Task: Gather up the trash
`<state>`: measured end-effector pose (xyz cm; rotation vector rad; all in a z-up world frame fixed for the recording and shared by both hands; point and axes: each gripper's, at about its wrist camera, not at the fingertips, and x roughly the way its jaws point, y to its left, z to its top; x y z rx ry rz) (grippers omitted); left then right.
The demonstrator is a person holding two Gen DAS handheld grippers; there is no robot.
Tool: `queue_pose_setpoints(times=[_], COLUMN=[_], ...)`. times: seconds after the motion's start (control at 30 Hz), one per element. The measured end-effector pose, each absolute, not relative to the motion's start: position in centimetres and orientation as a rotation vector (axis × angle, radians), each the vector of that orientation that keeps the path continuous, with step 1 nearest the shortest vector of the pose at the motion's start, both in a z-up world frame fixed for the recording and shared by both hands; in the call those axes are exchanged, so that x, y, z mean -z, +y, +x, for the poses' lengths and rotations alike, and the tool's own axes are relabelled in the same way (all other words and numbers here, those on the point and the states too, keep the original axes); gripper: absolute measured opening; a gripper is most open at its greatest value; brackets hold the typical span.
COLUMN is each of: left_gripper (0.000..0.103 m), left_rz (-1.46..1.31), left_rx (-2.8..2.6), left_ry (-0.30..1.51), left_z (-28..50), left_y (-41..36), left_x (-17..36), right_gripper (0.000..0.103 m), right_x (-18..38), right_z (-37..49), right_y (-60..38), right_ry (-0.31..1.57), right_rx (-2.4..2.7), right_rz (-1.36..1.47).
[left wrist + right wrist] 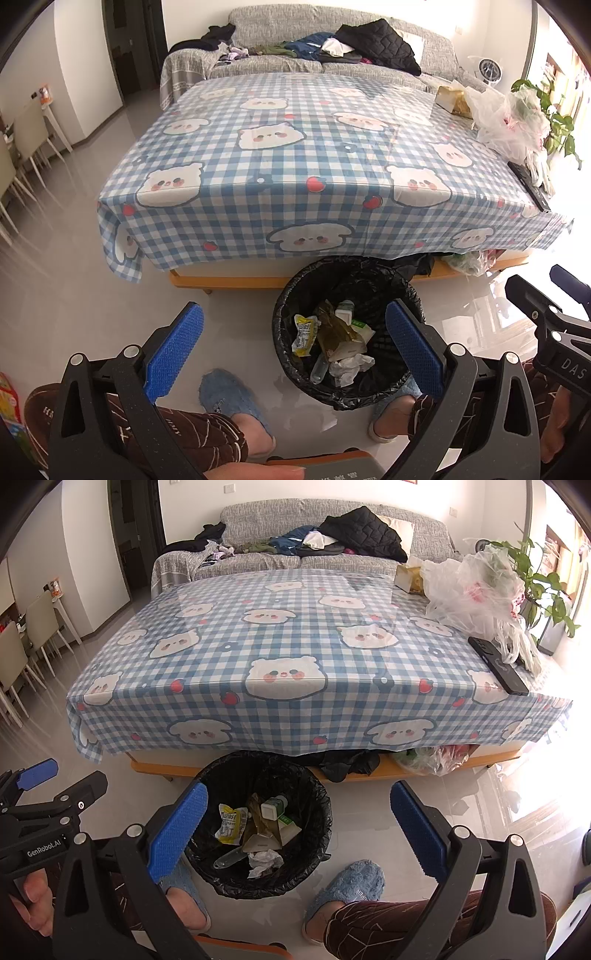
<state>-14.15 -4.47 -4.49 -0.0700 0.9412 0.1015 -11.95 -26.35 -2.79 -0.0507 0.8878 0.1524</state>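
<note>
Nearest in both wrist views, a seated person's knees in brown patterned trousers and feet in fluffy blue slippers (pixel 231 400) frame a round bin (pixel 314 386) lined with a black bag, standing on the pale glossy floor between the feet. The left gripper (pixel 293 349) hangs with its blue pads spread wide and nothing between them; the bin shows through the gap. The right gripper (pixel 299 830) is likewise spread wide and empty, just beside the left one.

The trash is in the bin: a yellow wrapper (pixel 304 334), a small white carton (pixel 274 808), a crumpled tissue (pixel 349 367) and a clear plastic tube (pixel 229 859).

Beyond the bin stands a low table under a blue checked cloth (pixel 295 155) printed with white bears. At its far right corner lie a heap of clear plastic bags (pixel 476 594), a tissue box (pixel 408 578) and a black remote (pixel 498 666).

Only the left view shows a thumb at the bottom edge and a small fan at the far right. The right view shows the hand (pixel 35 901) gripping the left tool, and more bags under the table.

Farthest back, a grey sofa (pixel 280 27) is strewn with clothes
</note>
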Motion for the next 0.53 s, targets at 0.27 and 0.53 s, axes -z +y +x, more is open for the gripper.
queue_pose_setpoints(times=[0.27,0.53], left_gripper=[0.097,0.097], left_rz=[-0.073,-0.072], left_rx=[-0.087,-0.083], left_ry=[0.949,0.945], left_z=[-14.15,-14.13], left_y=[-4.71,-4.79], left_x=[4.64,4.48], right_gripper=[0.095,0.095], right_x=[2.89,3.02], right_z=[-11.96,-11.90], right_y=[-26.29,-26.22], right_ry=[0.887,0.888], right_rx=[-0.152,-0.152], right_rz=[-0.049,-0.050])
